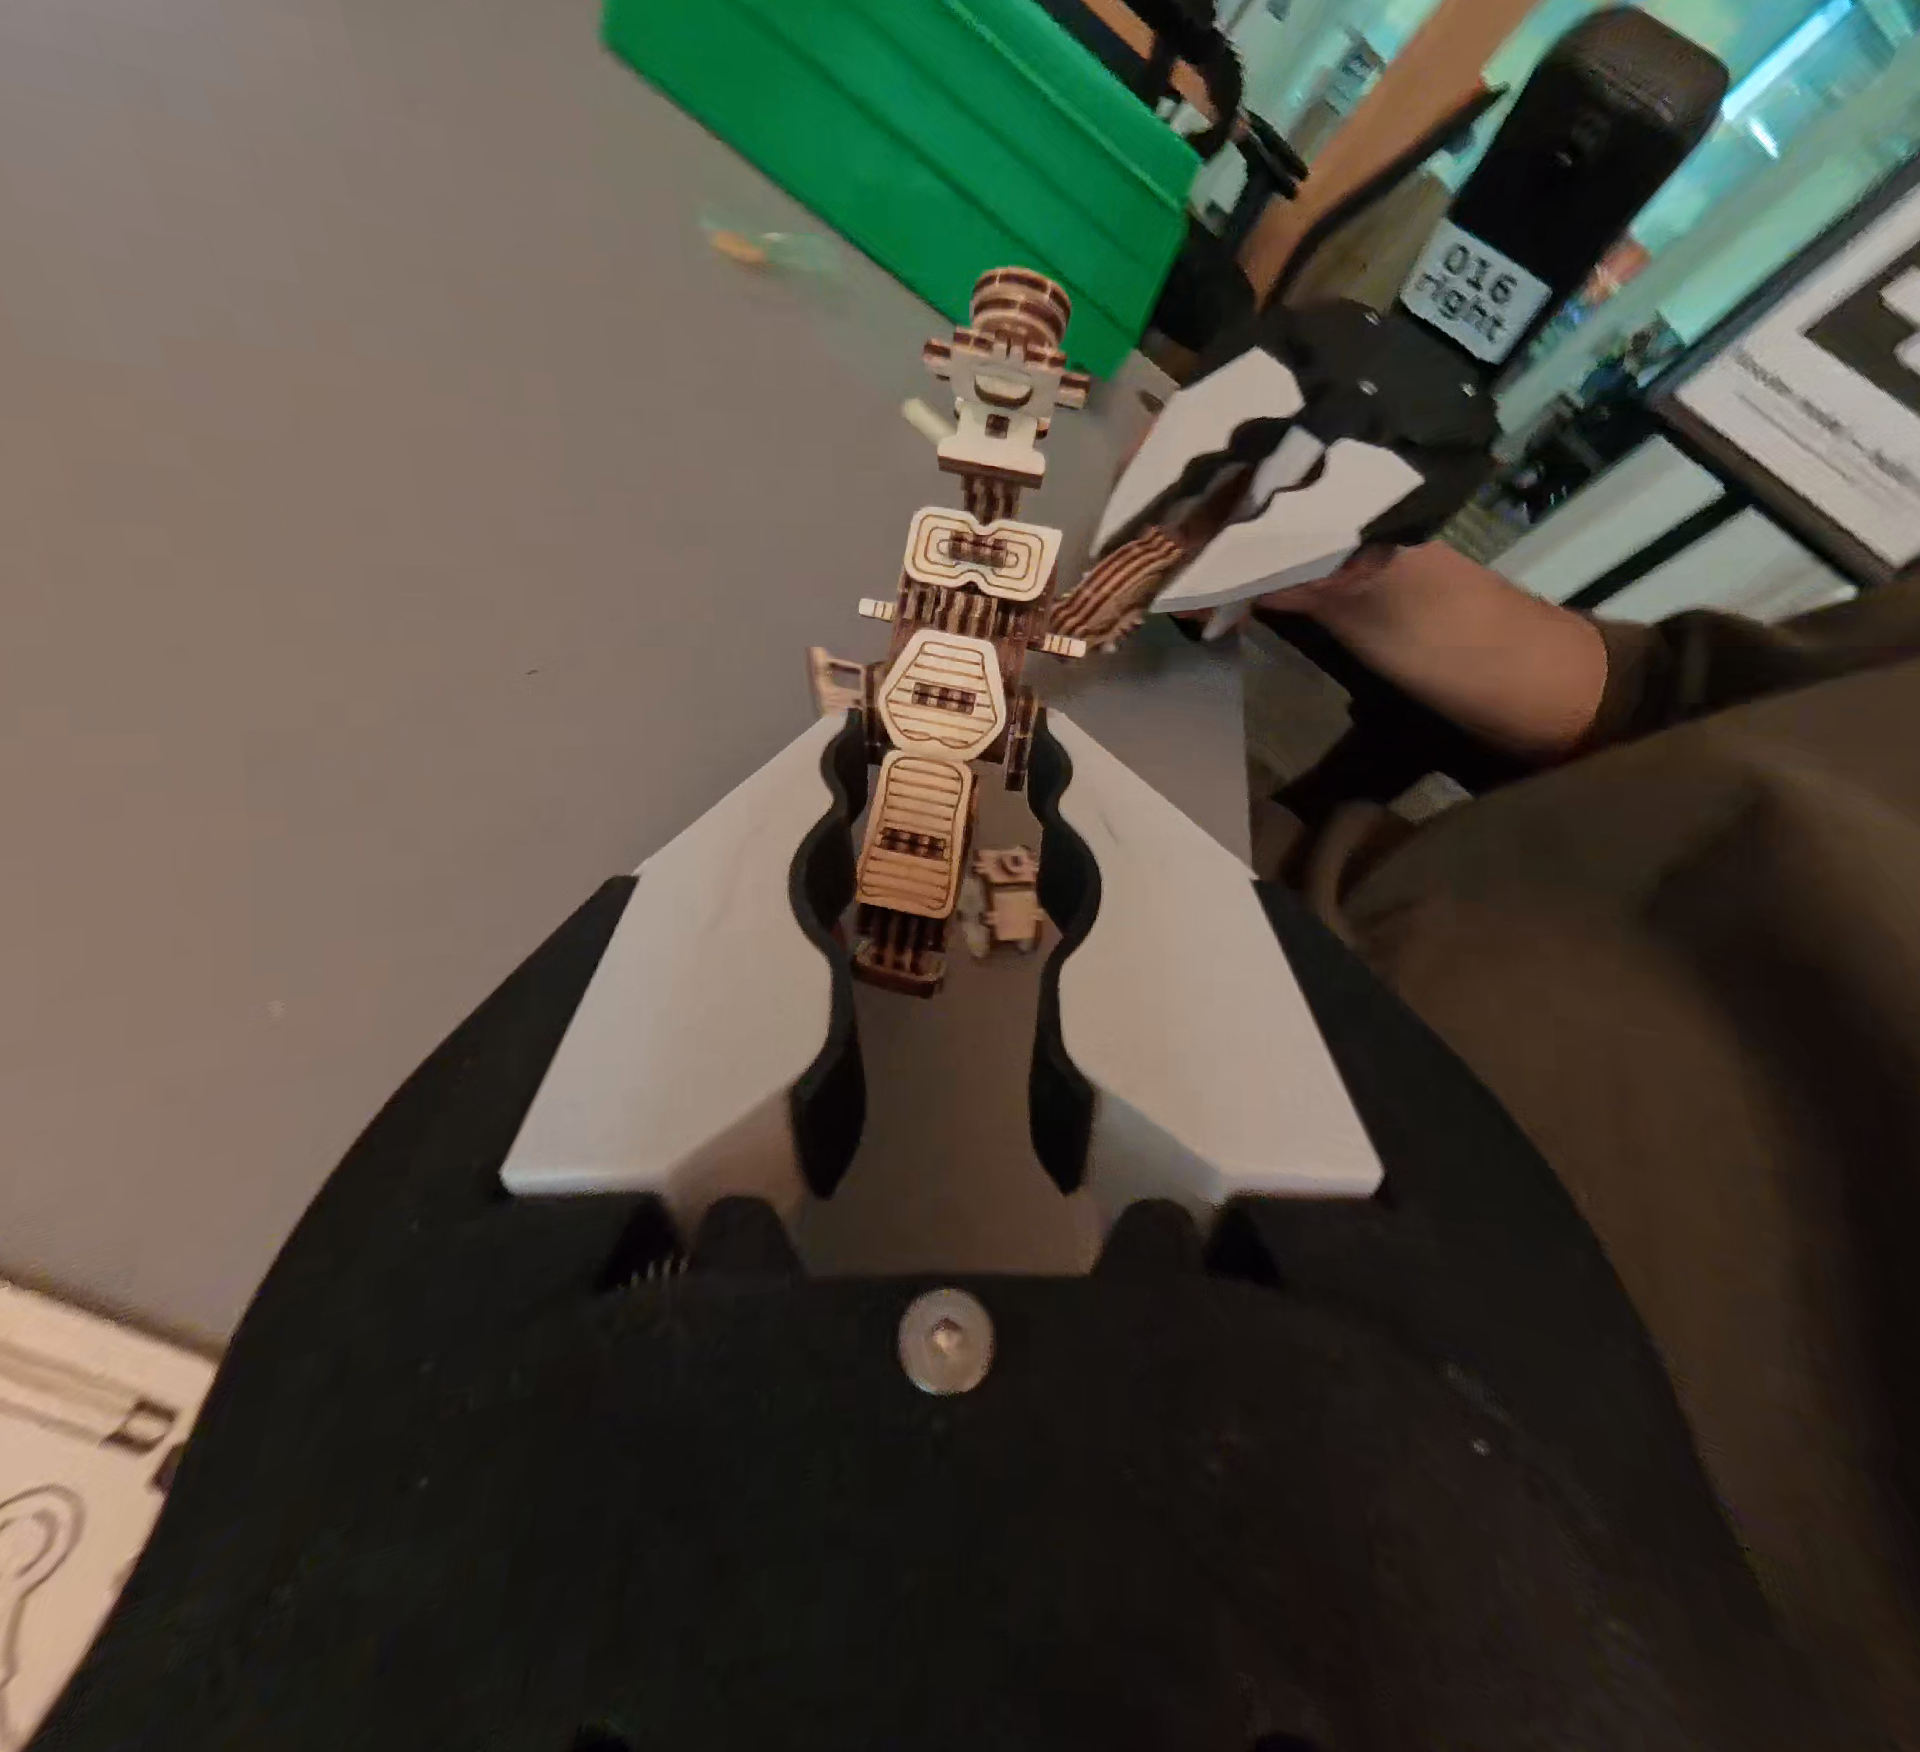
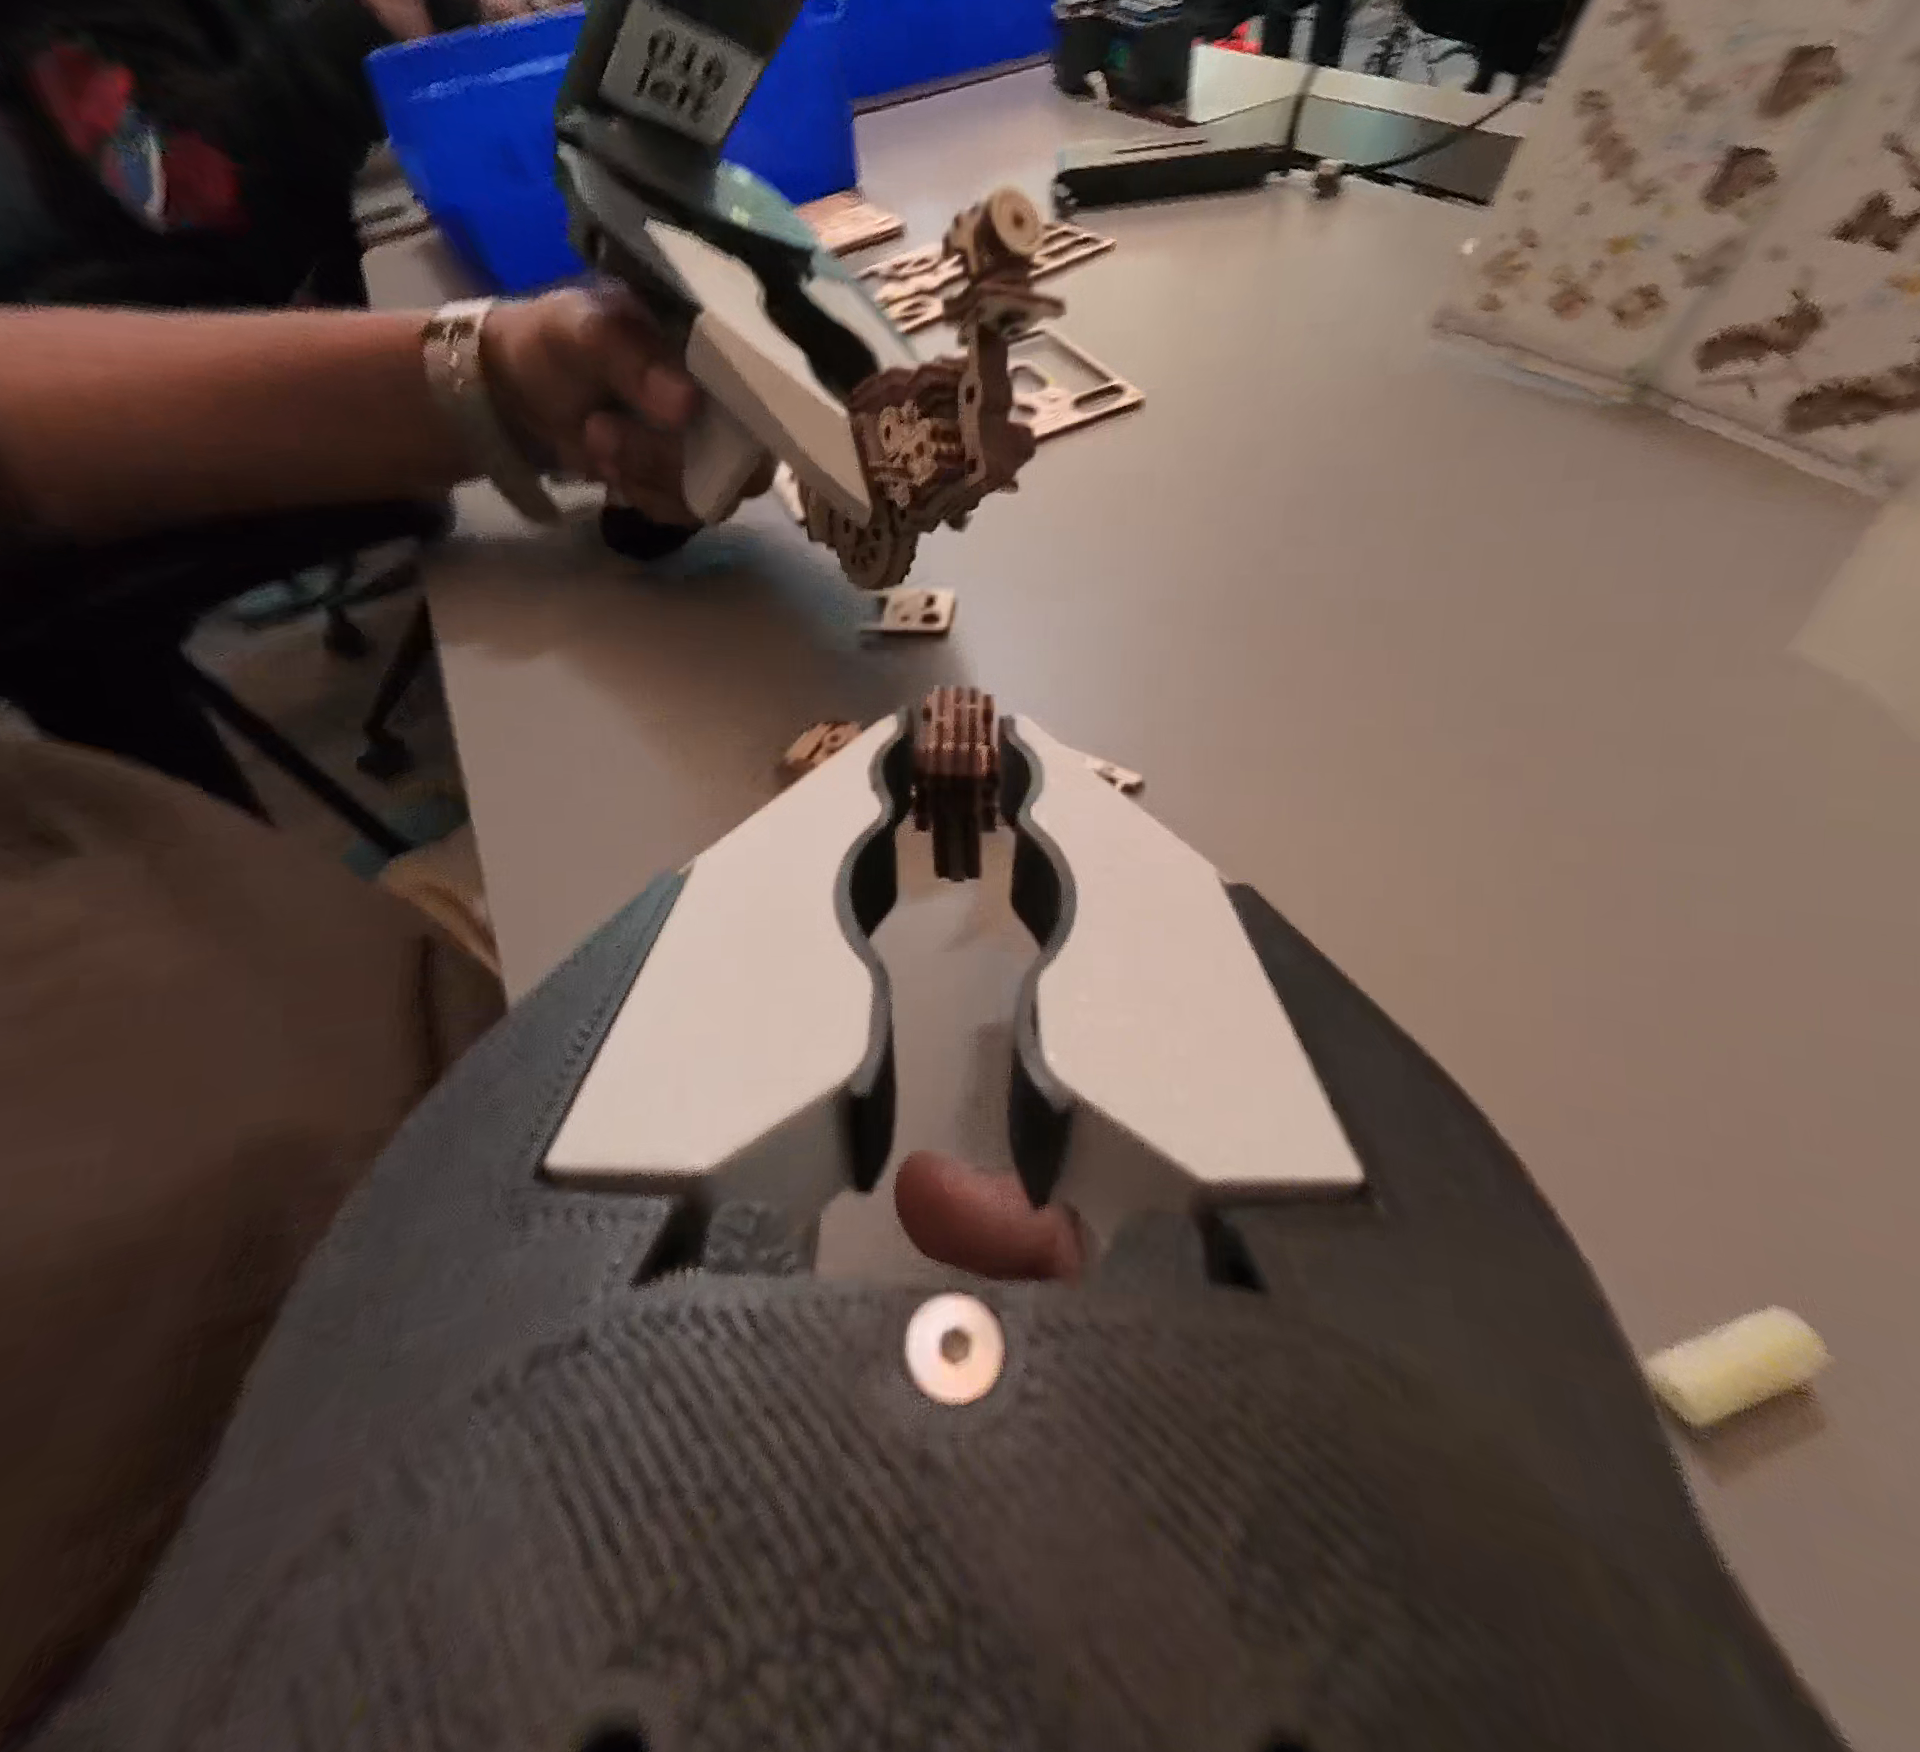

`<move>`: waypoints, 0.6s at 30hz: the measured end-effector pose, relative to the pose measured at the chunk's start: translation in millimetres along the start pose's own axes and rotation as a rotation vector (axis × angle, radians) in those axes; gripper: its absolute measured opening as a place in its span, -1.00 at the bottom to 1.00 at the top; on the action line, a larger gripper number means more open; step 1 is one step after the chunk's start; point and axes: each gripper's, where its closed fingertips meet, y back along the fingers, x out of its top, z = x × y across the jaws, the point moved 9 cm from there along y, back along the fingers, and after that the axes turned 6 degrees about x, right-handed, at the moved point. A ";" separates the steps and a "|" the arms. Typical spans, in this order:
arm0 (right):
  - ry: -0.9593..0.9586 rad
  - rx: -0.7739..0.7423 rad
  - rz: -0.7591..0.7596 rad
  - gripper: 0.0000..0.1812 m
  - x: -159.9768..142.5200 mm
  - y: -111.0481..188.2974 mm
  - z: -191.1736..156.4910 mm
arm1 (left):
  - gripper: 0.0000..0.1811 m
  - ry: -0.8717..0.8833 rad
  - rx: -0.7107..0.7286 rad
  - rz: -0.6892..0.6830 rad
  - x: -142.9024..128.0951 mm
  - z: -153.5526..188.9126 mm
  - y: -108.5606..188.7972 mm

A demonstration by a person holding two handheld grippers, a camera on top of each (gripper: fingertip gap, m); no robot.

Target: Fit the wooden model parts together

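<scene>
Left gripper (image 1: 943, 746) is clamped on the wooden motorcycle model (image 1: 971, 653), centre frame, all pale engraved panels over dark layered ribs. Right gripper (image 2: 951, 746) pinches a small layered wooden part (image 2: 951, 772), mid-frame.

My matt white plastic fingers (image 1: 727, 954) with black rubbery liners pinch a pale laser-cut plywood motorcycle model (image 1: 935, 746), edges scorched brown. The smooth grey table (image 1: 364, 507) looks matt; upper centre, a glossy green plastic bin (image 1: 883, 92).
</scene>
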 end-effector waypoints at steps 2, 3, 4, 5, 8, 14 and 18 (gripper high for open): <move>0.113 0.004 -0.061 -0.85 -3.4 5.9 -7.2 | -0.69 -0.098 -0.017 -0.016 -2.2 14.8 -0.6; 0.160 0.003 -0.094 -0.85 -5.6 9.0 -9.0 | -0.69 -0.147 -0.015 -0.031 -3.4 21.3 -1.9; 0.191 0.010 -0.124 -0.85 -7.8 11.7 -10.2 | -0.69 -0.191 -0.020 -0.050 -5.1 27.4 -3.8; 0.204 0.028 -0.147 -0.85 -9.5 13.9 -10.4 | -0.69 -0.226 -0.024 -0.074 -7.0 32.7 -6.1; 0.163 0.109 -0.148 -0.85 -11.4 17.5 -6.1 | -0.69 -0.302 -0.031 -0.167 -13.0 43.6 -13.5; 0.095 0.173 -0.098 -0.84 -10.0 21.1 1.7 | -0.68 -0.302 -0.015 -0.303 -6.5 52.7 -20.6; 0.095 0.179 -0.058 -0.84 -6.8 22.3 -0.1 | -0.69 -0.311 0.069 -0.431 -17.5 47.1 -21.3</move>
